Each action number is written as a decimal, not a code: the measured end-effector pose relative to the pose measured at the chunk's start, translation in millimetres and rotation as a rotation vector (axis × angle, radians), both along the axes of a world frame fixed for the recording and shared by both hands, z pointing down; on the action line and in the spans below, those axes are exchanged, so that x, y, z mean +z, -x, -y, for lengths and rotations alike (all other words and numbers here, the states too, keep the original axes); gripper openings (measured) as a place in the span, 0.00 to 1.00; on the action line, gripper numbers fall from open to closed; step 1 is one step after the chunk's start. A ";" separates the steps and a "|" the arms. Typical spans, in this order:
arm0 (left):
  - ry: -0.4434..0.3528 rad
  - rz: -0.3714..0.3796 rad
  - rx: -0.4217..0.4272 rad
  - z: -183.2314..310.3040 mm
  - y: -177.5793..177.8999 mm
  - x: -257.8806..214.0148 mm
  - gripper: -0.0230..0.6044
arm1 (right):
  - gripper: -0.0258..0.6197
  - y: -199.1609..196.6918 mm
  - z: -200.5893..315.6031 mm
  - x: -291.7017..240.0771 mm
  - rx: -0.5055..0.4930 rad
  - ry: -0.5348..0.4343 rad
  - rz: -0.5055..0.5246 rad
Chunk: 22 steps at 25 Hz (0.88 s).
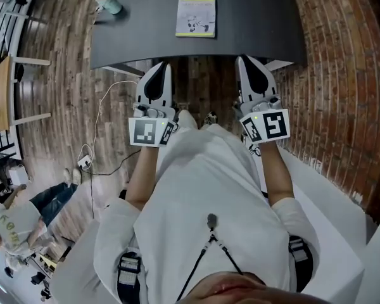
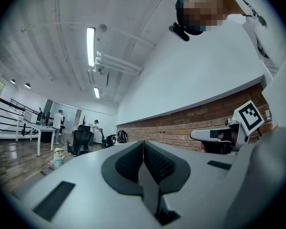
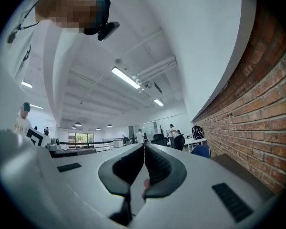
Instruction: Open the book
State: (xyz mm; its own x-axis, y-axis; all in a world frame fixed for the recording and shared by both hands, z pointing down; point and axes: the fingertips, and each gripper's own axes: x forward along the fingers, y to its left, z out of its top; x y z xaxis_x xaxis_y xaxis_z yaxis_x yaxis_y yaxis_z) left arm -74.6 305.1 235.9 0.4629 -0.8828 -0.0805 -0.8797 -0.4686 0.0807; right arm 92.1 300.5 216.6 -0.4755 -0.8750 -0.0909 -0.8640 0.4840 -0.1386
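Note:
A closed book (image 1: 196, 15) with a pale cover and yellow-green trim lies on the dark table (image 1: 253, 24), toward its far middle. My left gripper (image 1: 159, 65) and right gripper (image 1: 246, 61) sit side by side at the table's near edge, both short of the book and pointing level. Each is shut with nothing between its jaws. In the left gripper view the left gripper (image 2: 143, 144) shows pads pressed together, and the right gripper's marker cube (image 2: 250, 117) shows at the right. The right gripper (image 3: 144, 147) looks the same in its own view. Neither gripper view shows the book.
A small toy figure (image 1: 106, 0) stands on the table's far left corner. A brick wall (image 1: 342, 75) runs along the right. Wooden floor, a white cable (image 1: 101, 125) and a seated person (image 1: 19, 214) lie to the left. Office chairs (image 2: 81, 140) and people stand far off.

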 end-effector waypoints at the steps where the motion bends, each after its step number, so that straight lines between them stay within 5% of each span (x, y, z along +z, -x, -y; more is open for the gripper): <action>1: 0.000 0.005 -0.001 0.4 -3.8 0.6 0.07 | 0.09 -1.3 1.2 1.6 -0.005 0.003 -0.002; 10: 0.033 0.018 -0.001 49.3 -10.3 20.7 0.07 | 0.09 -2.4 50.9 6.6 -0.025 0.009 -0.052; 22: 0.102 0.046 0.072 229.4 -11.4 49.1 0.07 | 0.09 10.6 209.9 13.7 0.039 0.036 -0.110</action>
